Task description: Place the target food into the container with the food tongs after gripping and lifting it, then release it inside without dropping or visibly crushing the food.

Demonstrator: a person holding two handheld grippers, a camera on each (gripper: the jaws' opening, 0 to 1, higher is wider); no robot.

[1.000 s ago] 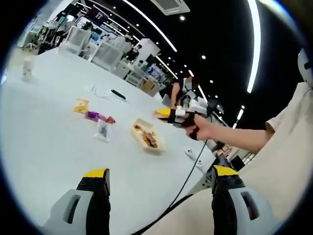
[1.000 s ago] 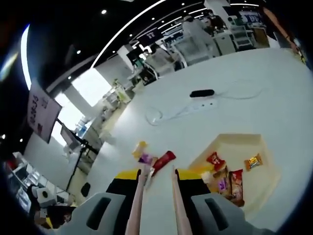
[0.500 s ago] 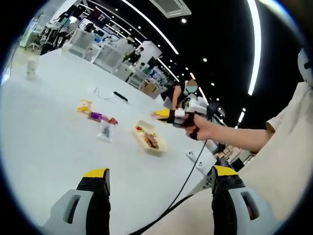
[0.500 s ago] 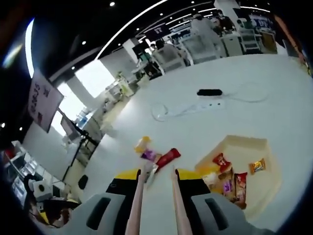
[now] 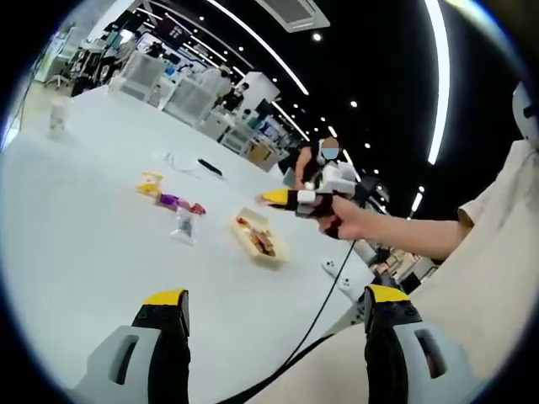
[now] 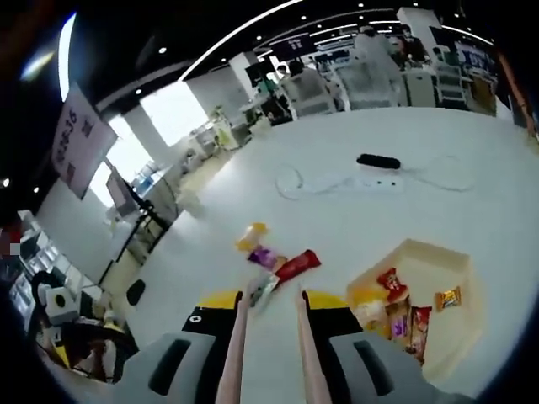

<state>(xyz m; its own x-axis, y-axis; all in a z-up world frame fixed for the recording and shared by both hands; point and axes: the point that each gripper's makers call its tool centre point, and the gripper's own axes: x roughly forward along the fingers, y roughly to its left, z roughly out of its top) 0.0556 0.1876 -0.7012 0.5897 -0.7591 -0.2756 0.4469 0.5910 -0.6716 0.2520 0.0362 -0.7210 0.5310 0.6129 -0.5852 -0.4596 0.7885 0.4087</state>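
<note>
since a second ago my right gripper [image 6: 268, 305] has swung toward the loose snacks, and the cream container [image 6: 445, 268] has slid to the right of its view; my left gripper [image 5: 268, 313] has barely shifted. nearest, my right jaws clamp the pinkish food tongs [image 6: 238, 353], whose two slim arms stand slightly apart with nothing between them. my left jaws stand wide apart and empty, low over the white table [image 5: 76, 252]. just beyond the tong tips lies a clear crinkly packet [image 6: 263, 289], then a glossy red wrapper [image 6: 298, 265], a purple one [image 6: 263, 257] and a yellow one [image 6: 251, 236], all flat, slick sachets on the smooth tabletop. i judge one of these to be the target food, but cannot tell which. the shallow, square-cornered container already holds several small wrapped snacks. farther off lie a white power strip [image 6: 376, 180] and a black object [image 6: 378, 161]. the risk i see: slick film slipping from narrow tong tips mid-lift, or too hard a squeeze crumpling the packet.
</note>
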